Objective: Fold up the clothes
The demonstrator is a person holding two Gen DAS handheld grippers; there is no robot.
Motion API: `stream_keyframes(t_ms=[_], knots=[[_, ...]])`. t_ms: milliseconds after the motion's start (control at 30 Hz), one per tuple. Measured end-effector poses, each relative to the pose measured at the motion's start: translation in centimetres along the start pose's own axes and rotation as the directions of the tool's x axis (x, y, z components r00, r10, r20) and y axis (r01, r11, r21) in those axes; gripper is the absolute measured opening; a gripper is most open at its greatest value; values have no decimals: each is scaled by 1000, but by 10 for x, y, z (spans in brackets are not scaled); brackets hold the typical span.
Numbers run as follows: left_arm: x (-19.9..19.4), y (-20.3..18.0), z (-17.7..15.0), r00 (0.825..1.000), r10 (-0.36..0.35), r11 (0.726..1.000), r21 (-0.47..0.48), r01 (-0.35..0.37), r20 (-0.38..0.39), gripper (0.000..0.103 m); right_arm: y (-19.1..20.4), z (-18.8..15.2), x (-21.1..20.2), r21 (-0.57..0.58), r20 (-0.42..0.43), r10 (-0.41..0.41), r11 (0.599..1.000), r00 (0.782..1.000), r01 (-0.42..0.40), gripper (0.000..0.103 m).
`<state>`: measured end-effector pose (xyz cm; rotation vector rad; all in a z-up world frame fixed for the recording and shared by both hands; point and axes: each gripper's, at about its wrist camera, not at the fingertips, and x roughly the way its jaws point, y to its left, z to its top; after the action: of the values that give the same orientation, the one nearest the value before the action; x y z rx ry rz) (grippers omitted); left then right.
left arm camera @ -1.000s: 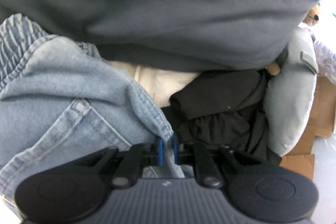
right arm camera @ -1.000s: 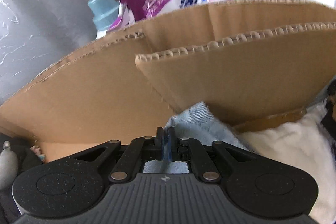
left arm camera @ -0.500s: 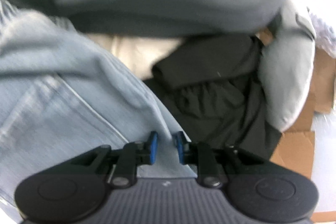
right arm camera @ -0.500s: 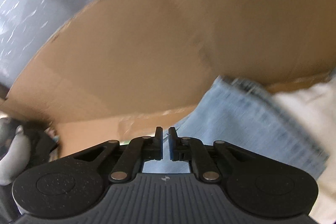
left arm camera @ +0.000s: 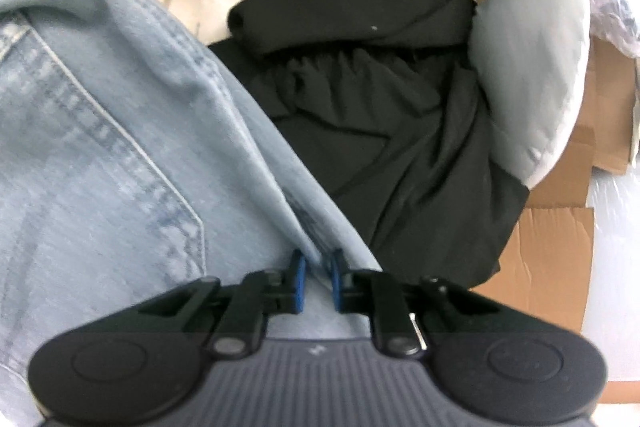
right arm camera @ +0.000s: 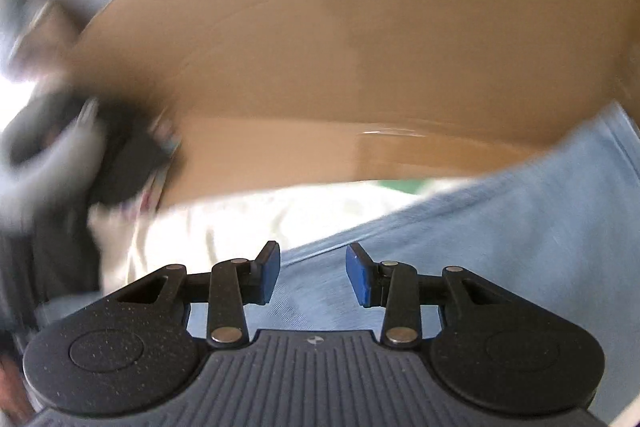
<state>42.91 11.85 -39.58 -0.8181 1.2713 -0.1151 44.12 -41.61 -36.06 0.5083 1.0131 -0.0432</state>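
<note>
2 tools: right tool (right arm camera: 312, 273) opened off jeans (right arm camera: 500, 227) (left tool (left arm camera: 317, 281) clamps them).

A cream sheet (right arm camera: 224, 223) covered the bed, with pale blue jeans (left arm camera: 100, 155) spread over it, black clothes (left arm camera: 380, 131) bunched beside them, and cardboard (right arm camera: 360, 47) along its far edge.

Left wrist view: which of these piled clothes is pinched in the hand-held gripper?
The light blue jeans. A fold of their denim runs between the left hand-held gripper pads, while the black garment and grey garment lie beyond, untouched.
</note>
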Motion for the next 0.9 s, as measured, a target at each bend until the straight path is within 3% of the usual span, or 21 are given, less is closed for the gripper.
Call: stream_keyframes(t_ms=[100, 233, 333, 467, 600, 900], knots=[[0, 0, 0, 1000, -5, 1000, 9, 5, 8, 7, 35, -8, 3, -219, -41, 28, 975, 999, -36, 41], [-4, 2, -3, 999, -35, 999, 4, 35, 26, 4, 77, -27, 14, -435, -87, 37, 897, 996, -72, 41], [-11, 1, -5, 997, -71, 997, 2, 71, 41, 4, 109, -38, 19, -563, -108, 51, 820, 993, -103, 42], [-15, 0, -5, 995, -86, 996, 12, 86, 42, 4, 144, -53, 29, -713, -137, 48, 688, 989, -132, 41], [-15, 2, -5, 995, -92, 996, 19, 92, 40, 4, 165, -59, 44, -803, -161, 30, 577, 987, -149, 41], [-17, 9, -10, 993, -113, 993, 16, 113, 33, 4, 184, -64, 77, -874, -271, -16, 424, 962, -239, 41]])
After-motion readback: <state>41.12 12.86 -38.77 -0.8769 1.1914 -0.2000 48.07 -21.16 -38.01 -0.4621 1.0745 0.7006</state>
